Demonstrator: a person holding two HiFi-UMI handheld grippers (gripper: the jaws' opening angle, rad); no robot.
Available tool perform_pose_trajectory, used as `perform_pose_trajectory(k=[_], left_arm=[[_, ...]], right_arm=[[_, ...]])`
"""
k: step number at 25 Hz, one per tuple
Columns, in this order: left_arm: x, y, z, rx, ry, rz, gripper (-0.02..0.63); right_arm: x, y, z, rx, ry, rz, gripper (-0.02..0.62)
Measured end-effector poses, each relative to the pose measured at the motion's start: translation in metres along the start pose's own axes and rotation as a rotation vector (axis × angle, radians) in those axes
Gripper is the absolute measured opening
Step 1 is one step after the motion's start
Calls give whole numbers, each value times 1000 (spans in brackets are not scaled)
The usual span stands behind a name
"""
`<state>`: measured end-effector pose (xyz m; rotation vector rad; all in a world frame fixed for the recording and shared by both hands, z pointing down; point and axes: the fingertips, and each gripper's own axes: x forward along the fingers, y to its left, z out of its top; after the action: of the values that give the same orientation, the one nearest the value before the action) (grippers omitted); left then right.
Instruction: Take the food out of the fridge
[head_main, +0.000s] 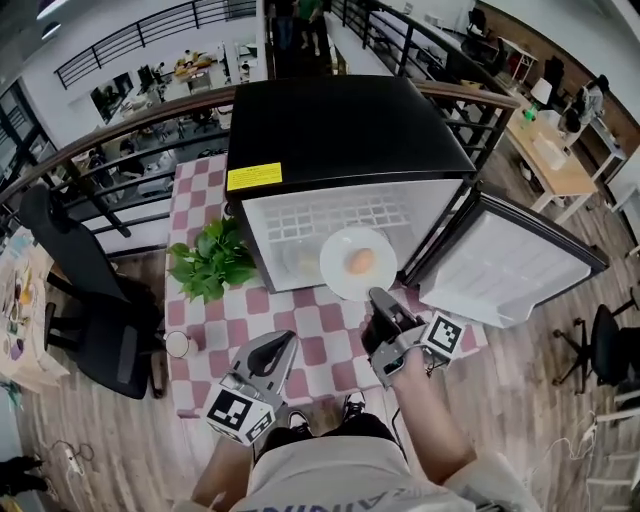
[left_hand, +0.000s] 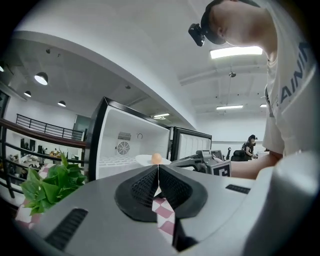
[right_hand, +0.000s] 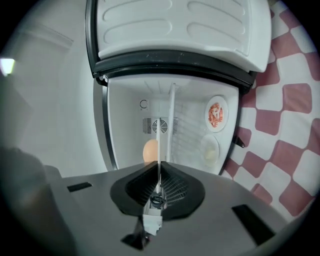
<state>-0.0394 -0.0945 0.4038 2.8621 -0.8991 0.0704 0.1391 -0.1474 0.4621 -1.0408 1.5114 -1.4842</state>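
**A:** As the head view looks down, what does the right gripper (head_main: 378, 297) have?

**B:** Its jaws are pinched on the near rim of a white plate (head_main: 338, 278). A brown egg (head_main: 361, 261) lies on the plate just ahead of the tips, at the mouth of the open fridge (head_main: 340, 130). The door (head_main: 510, 265) stands off to its right.

**A:** And the left gripper (head_main: 283, 345)?

**B:** It is to the left of the other and nearer the person, over the checked cloth (head_main: 300, 325), with nothing in it.

**A:** What about the left gripper view?

**B:** Jaws together, empty. The plate and egg show ahead, with a plant (left_hand: 50, 182) to its left.

**A:** And the right gripper view?

**B:** Its jaws are narrow and clamped on the plate's rim, seen edge-on as a thin white line. The egg sits just left of that line. Beyond it, inside the fridge, are a red-topped plate (right_hand: 215, 114) and a pale plate (right_hand: 210, 150).
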Motion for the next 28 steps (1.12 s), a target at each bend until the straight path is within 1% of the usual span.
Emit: perform_pose_trajectory(k=[3,6,10,15,18,22,28], left_arm=[[10,-13,-7,-1,15,-46,11],[20,-26,-14,-13,36,-86,11],[37,-46,-25,-18,67,-139,11],[54,-72,-36,-6,118,-214,11],[64,-85,-39,5,137,-250,11],[73,-95,-46,24,161,-270,11],[77,-92,-62,14,211,-245,11]], right_arm=[[-25,-18,-7,8,-5,-7,34],[-56,-41,-8,8,-30,-42,34],[-98,-83,3,24,-77,-113,34],[-146,-141,17,45,-140,-236,34],[-166,-172,26,71,-169,-274,34],[-178,-208,38,117,-190,-307,34],[-181,-238,59,126,-213,-355,34]])
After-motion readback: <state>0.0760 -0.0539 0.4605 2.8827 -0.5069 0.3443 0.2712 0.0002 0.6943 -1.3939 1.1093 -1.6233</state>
